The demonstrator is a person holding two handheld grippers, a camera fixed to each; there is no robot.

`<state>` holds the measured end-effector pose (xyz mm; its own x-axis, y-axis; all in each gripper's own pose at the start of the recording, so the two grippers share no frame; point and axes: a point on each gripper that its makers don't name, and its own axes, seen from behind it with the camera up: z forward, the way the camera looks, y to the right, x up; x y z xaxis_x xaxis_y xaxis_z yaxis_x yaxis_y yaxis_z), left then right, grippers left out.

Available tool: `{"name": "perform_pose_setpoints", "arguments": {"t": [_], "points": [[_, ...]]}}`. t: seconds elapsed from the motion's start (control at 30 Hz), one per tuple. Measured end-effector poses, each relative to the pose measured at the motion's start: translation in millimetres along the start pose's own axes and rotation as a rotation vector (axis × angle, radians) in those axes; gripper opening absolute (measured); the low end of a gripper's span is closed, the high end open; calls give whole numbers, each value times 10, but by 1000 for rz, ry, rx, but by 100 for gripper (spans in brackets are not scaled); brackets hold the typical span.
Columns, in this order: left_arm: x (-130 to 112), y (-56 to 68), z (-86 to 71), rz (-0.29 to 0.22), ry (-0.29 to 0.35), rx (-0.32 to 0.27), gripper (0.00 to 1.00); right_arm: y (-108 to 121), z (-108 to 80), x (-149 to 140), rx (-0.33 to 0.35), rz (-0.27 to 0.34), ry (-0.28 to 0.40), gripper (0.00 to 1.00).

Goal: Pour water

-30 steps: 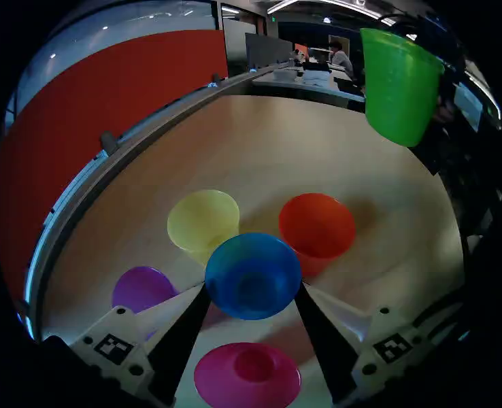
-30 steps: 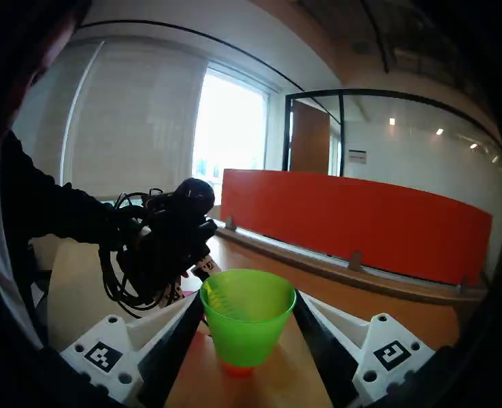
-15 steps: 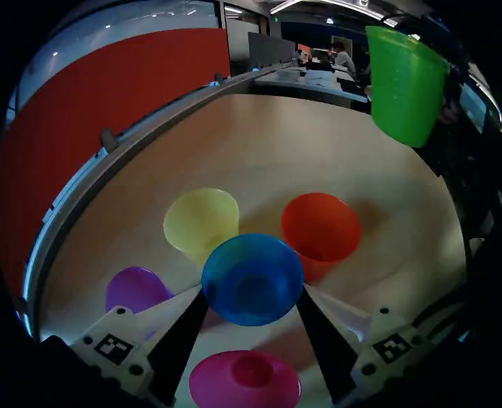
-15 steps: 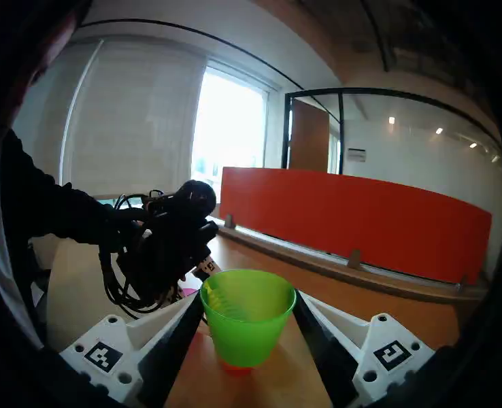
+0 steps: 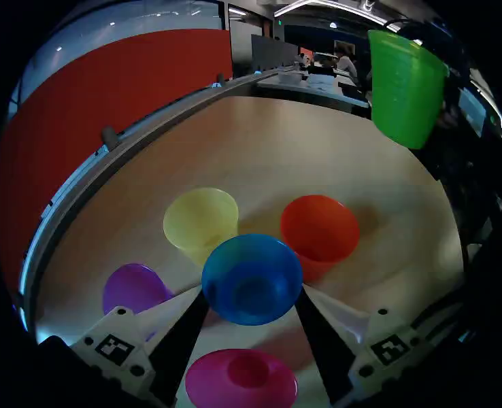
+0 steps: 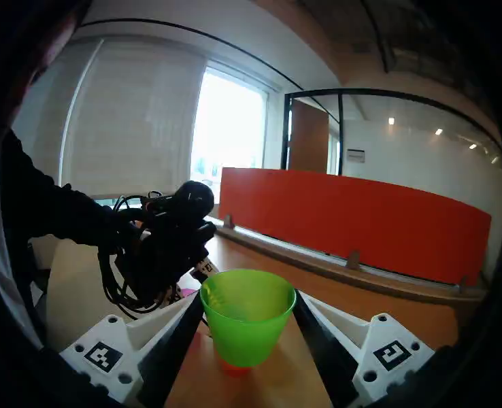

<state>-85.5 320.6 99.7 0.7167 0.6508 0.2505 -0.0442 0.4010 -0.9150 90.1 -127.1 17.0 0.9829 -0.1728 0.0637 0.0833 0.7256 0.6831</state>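
In the left gripper view my left gripper is shut on a blue cup, held upright above the table. Below it stand a yellow cup, an orange cup, a purple cup and a pink cup. A green cup hangs high at the upper right. In the right gripper view my right gripper is shut on that green cup, upright; a bit of the orange cup peeks out under it. The left gripper and the dark-sleeved hand holding it show at left.
A light wooden table carries the cups. A red partition runs along its far edge, with a grey rail at its foot. Desks and a person sit far back. A bright window and a glass door lie behind.
Little has moved. In the left gripper view the standing cups have slid slightly down and left. Both cups stay held upright.
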Motion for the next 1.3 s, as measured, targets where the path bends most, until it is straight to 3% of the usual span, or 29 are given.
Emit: {"name": "perform_pose_setpoints", "arguments": {"t": [0.7, 1.3], "points": [[156, -113, -241, -39, 94, 34, 83, -46, 2, 87, 1, -10, 1, 93], [541, -177, -586, -55, 270, 93, 84, -15, -15, 125, -10, -1, 7, 93]]}}
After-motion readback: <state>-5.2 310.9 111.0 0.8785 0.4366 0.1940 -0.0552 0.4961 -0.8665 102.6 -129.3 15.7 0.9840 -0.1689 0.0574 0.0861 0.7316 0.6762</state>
